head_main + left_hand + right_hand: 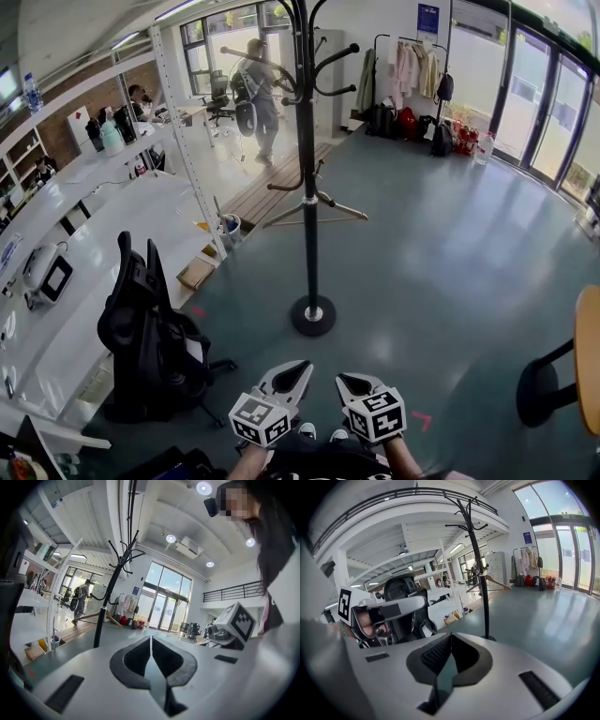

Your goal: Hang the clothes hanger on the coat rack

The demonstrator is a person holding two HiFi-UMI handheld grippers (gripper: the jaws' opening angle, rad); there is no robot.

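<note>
In the head view a black office chair (141,328) is seen at the left, beside a long white desk (94,234). The black coat rack (308,234) stands in the middle of the grey floor, and its round base is shown fully only in this view. The wooden clothes hanger (339,205) is hung at the rack's pole, about half way up and well apart from both grippers. Its long axis lies nearly level, from left to right, with the peak upward at the pole. Below the base, the left gripper (298,368) and the right gripper (349,382) are held side by side, with their tips toward the rack.

In the left gripper view the jaws of the left gripper (150,638) are pressed together and nothing is between them. The ceiling lamps (170,538) are shown only here. The hanger (89,616) appears small beside the pole, and the right gripper's marker cube (236,623) is at the right.

In the right gripper view the right gripper (451,635) is likewise closed and empty. The left gripper (379,613) is seen at the left, and the hanger (497,582) is again level.
</note>
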